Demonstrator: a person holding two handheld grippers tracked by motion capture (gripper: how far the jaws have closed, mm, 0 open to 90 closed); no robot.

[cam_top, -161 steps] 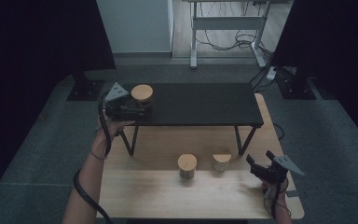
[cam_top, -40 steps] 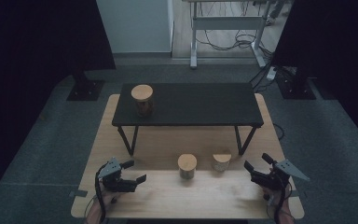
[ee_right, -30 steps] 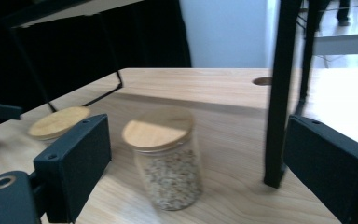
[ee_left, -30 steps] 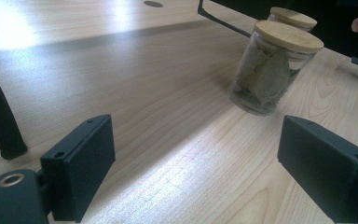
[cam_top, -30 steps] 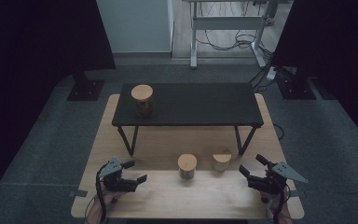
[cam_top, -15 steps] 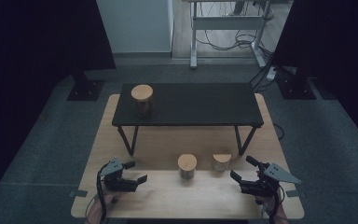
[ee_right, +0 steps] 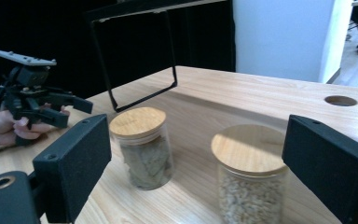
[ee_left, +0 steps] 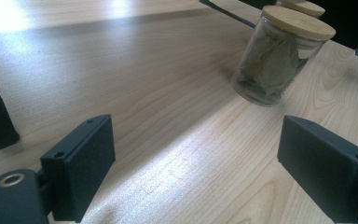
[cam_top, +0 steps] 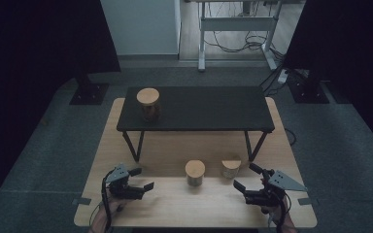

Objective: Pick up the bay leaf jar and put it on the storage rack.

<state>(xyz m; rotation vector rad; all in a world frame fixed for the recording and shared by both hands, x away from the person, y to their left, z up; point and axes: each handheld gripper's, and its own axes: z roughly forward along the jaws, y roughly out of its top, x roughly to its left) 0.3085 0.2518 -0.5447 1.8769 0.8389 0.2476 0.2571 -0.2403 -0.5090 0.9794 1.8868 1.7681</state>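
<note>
On the wooden table (cam_top: 165,150), near its front edge, two glass jars with wooden lids stand side by side and apart from each other. The leaf jar (cam_top: 194,173) stands at centre; the grain jar (cam_top: 231,168) stands just to its right, beside the right legs of the black bench (cam_top: 209,109). A third jar (cam_top: 148,104) stands upright on the left end of that bench top.

The right gripper (cam_top: 248,177) hovers at the front right of the table, jaws spread wide and empty, pointed leftward at the two jars. Its own view places the grain jar (ee_right: 250,172) nearest, between the two jaws in line of sight but not touched, with the leaf jar (ee_right: 142,147) farther off to the left; whether the contents are grain or seed cannot be told with certainty.

The left gripper (cam_top: 142,178) rests at the front left, well apart from the jars, jaws likewise released and holding nothing. Its view shows bare tabletop between the jaws, with the leaf jar (ee_left: 279,58) ahead to the right.
</note>
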